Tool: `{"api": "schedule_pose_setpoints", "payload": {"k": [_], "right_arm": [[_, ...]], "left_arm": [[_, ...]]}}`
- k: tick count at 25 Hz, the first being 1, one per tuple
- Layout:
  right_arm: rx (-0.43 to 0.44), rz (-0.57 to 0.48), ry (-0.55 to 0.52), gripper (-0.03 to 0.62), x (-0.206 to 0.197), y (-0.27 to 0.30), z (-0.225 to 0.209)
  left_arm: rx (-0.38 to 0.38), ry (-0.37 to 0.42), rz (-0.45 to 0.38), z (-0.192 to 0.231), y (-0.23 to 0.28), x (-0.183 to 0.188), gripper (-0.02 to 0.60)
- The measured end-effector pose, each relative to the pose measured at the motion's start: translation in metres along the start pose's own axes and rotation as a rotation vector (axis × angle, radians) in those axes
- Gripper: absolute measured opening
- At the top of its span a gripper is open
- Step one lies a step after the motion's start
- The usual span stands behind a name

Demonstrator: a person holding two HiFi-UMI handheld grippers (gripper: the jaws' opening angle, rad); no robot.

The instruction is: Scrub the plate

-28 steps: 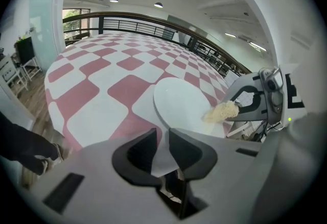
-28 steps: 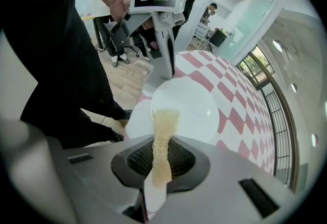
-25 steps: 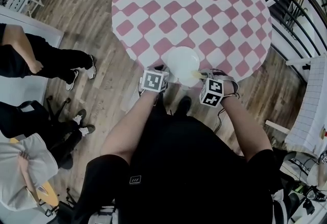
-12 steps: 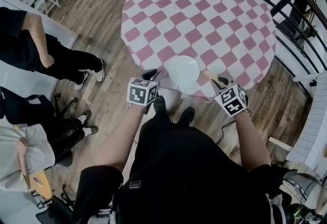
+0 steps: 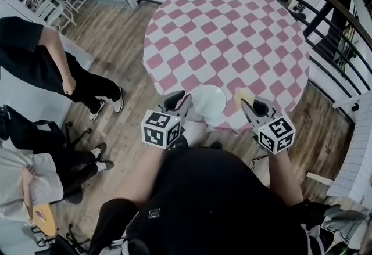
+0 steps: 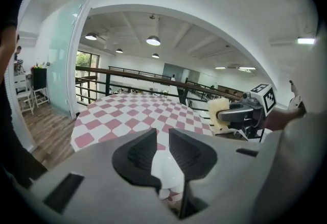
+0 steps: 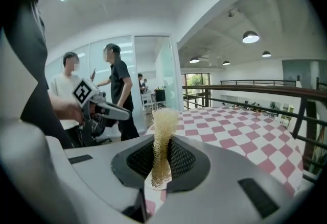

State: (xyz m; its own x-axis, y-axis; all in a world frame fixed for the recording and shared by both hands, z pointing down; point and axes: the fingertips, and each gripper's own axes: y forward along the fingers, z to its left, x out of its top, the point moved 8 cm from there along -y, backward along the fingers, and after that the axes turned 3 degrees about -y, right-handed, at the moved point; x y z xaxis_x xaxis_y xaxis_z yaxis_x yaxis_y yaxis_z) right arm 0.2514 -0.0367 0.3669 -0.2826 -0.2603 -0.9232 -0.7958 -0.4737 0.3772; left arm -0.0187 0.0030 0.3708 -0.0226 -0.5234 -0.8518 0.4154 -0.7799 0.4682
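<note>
A white plate (image 5: pixel 208 101) sits at the near edge of the round pink-and-white checked table (image 5: pixel 232 33). My left gripper (image 5: pixel 185 100) is shut on the plate's left rim. In the left gripper view the white plate (image 6: pixel 166 172) shows between the jaws of the left gripper (image 6: pixel 162 149). My right gripper (image 5: pixel 247 104) is shut on a yellow mesh scrubber (image 5: pixel 243 95), just right of the plate and apart from it. The scrubber (image 7: pixel 163 136) stands upright between the jaws of the right gripper (image 7: pixel 162 159). Whether the plate rests on the cloth is unclear.
Two people (image 5: pixel 58 68) stand on the wooden floor to the left, and a third person (image 5: pixel 29 184) is at the lower left. A black railing (image 5: pixel 325 10) curves round the table's far and right sides.
The scrubber touched the plate's right edge a second ago and has since drawn off to the right. The two grippers have spread apart. The left gripper has kept hold of the plate.
</note>
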Motion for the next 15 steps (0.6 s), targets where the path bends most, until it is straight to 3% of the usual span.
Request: {"api": "schedule_pose_setpoints", "payload": {"k": [8,15], "right_arm": [[-0.011,-0.204,0.092,0.049,0.065,-0.019,0.023],[-0.027,-0.355,0.06,0.048,0.122,-0.031,0.034]], "left_arm": [[-0.044,0.093,-0.09,-0.008,-0.027,0.042,0.064],[-0.065,0.147,-0.19,-0.01,-0.053,0.085,0.049]]}}
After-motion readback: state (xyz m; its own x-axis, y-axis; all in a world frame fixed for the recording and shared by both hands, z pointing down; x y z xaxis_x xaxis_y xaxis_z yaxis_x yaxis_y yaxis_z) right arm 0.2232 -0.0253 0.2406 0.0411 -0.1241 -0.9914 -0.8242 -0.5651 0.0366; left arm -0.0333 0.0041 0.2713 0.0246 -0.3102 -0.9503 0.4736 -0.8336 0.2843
